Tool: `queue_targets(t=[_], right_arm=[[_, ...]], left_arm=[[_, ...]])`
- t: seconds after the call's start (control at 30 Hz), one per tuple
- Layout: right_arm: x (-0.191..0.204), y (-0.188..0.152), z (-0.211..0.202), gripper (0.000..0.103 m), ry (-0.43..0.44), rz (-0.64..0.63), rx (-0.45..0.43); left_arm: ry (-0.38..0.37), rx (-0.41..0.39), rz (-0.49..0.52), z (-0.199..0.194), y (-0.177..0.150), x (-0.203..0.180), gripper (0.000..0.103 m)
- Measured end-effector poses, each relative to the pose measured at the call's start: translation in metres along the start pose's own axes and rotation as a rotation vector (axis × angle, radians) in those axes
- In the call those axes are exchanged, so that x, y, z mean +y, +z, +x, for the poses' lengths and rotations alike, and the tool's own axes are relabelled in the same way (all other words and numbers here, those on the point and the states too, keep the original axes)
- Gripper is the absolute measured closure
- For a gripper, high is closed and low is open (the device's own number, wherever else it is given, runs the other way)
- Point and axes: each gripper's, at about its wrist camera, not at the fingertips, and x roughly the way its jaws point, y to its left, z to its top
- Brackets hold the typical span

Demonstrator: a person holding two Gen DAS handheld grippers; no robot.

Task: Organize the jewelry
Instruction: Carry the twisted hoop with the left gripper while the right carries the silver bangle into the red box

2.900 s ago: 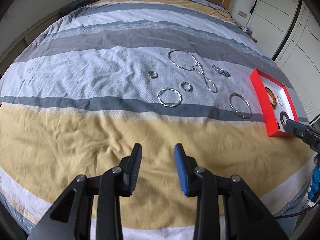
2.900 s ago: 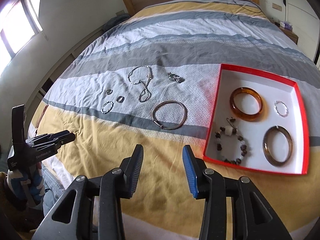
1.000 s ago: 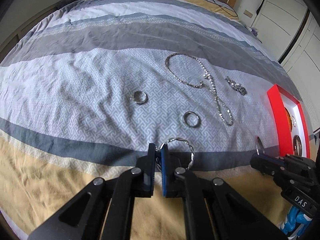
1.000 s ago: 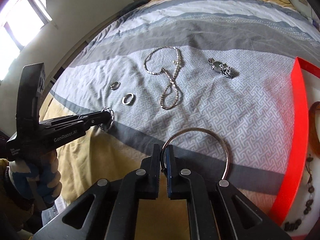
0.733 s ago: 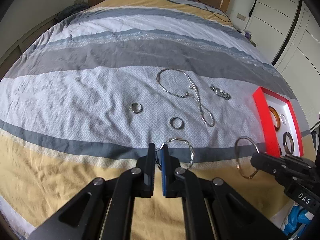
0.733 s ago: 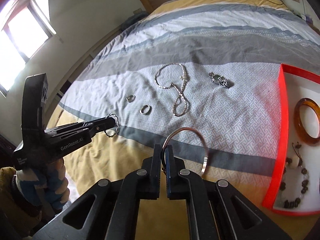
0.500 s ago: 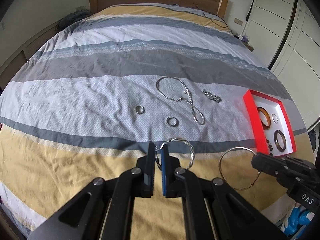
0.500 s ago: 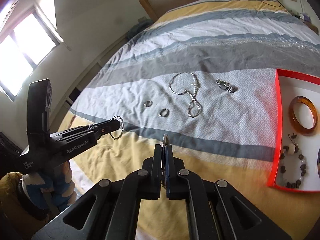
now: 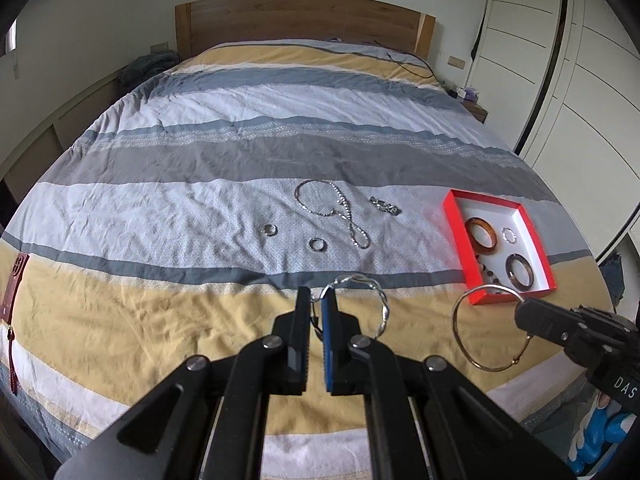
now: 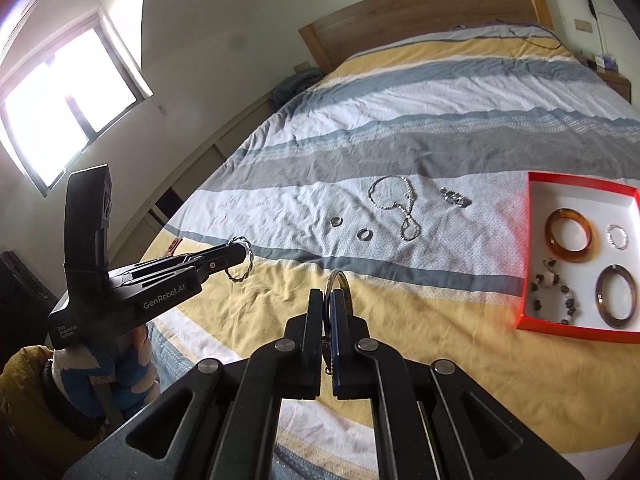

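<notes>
My left gripper (image 9: 315, 297) is shut on a twisted silver bangle (image 9: 374, 292) and holds it above the yellow stripe of the bed; it also shows in the right wrist view (image 10: 240, 258). My right gripper (image 10: 327, 294) is shut on a thin metal bangle (image 10: 343, 282), seen as a large hoop in the left wrist view (image 9: 466, 334). A red box (image 9: 458, 236) lies on the right of the bed with an amber bangle (image 10: 570, 235), a dark bangle (image 10: 616, 302), a bead bracelet (image 10: 554, 294) and a small silver ring (image 10: 617, 237).
On the pale stripe lie a silver necklace (image 9: 332, 212), a chain piece (image 9: 385, 206) and two rings (image 9: 269, 230) (image 9: 318, 244). A dark red tasselled item (image 9: 14, 280) lies at the bed's left edge. Wardrobe doors (image 9: 580, 60) stand to the right.
Both grippers closed on their bangles on the bed, then lifted and drew back toward the bed's near edge with the bangles held. The right bangle has turned edge-on in its own view.
</notes>
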Motion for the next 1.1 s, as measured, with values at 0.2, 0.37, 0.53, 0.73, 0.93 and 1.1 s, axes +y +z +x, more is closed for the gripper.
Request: queue_targets(t=[0.2,0.37,0.53,0.73,0.93,1.1], right_arm=[[-0.008,-0.004,-0.037,0.1,-0.039,0.014,-0.058],[-0.025,-0.008,-0.065,0.1,-0.077,0.043,-0.101],[-0.051,-0.008,-0.088,0.1,-0.125,0.077,-0.131],[-0.095,0.0,-0.108,0.1,-0.201,0.12,-0.147],[-0.148,0.015,-0.107,0.1,-0.267,0.16,-0.142],[-0.196,0.034,-0.085,0.1,-0.3,0.191,-0.123]], left_arm=[[-0.039,-0.02,0.044,-0.015,-0.002,-0.033,0.099],[-0.085,-0.013,0.089,-0.013,-0.001,-0.068,0.099],[-0.136,0.002,0.122,-0.001,0.003,-0.101,0.099],[-0.188,0.031,0.173,0.029,0.016,-0.141,0.099],[-0.225,0.064,0.226,0.075,0.034,-0.181,0.099],[-0.227,0.1,0.276,0.12,0.048,-0.211,0.098]])
